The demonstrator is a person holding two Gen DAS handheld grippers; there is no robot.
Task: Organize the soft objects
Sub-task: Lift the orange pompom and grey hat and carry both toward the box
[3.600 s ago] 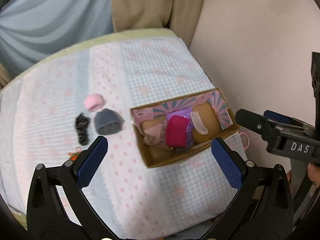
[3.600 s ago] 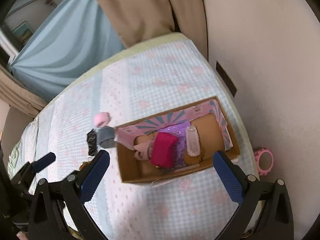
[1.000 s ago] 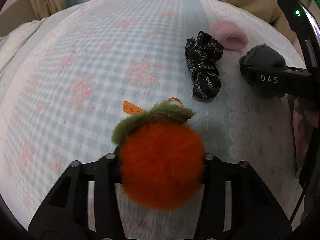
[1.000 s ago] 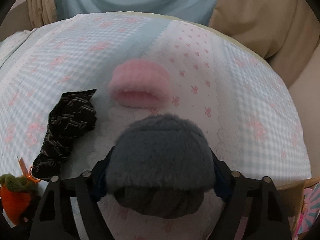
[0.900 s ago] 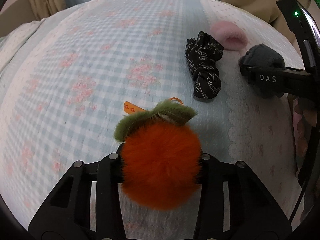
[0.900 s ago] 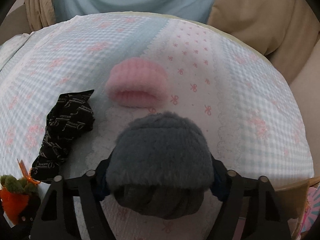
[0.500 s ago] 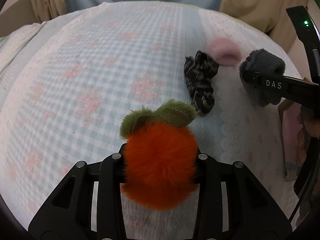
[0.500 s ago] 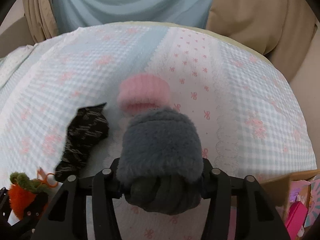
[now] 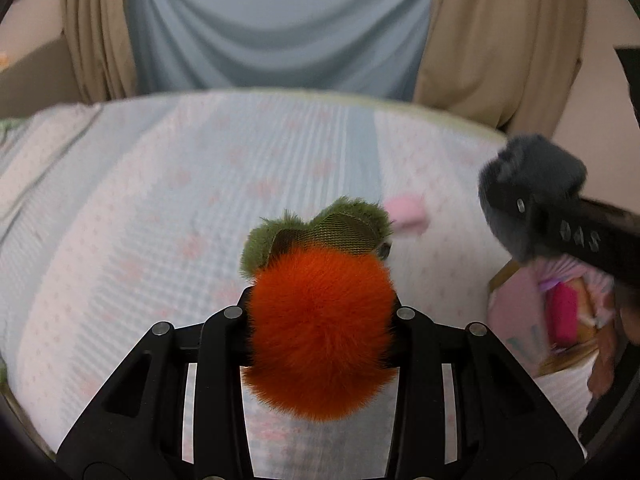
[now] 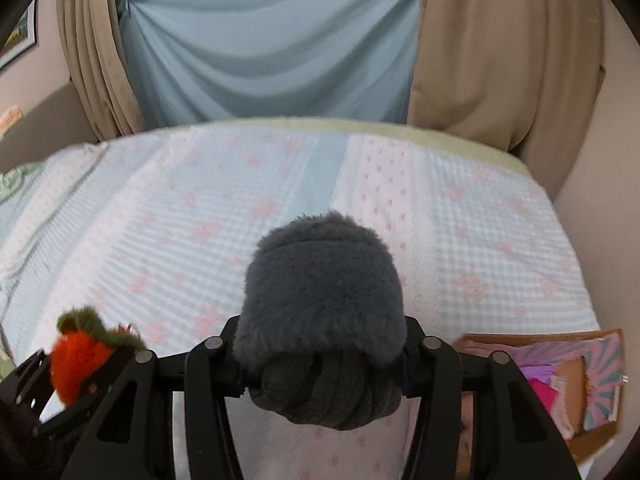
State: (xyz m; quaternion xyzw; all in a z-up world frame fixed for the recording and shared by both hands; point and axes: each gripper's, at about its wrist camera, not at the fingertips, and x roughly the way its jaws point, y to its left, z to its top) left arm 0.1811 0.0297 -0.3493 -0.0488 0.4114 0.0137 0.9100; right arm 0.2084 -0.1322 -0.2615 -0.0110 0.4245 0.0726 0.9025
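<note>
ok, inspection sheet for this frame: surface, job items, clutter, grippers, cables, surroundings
Surface: bed with a blue-and-pink patterned quilt, blurred in both views.
Job's things: orange fluffy pompom with green top and grey fluffy item are both held clear of the quilt; pink soft item lies on the quilt; cardboard box at the right already holds soft things, one magenta.
Clutter: nothing seen.
Grippers: left gripper shut on the orange fluffy pompom; right gripper shut on the grey fluffy item.
Cables: nothing seen.
Surroundings: blue drape between tan curtains behind the bed; plain wall at the right.
</note>
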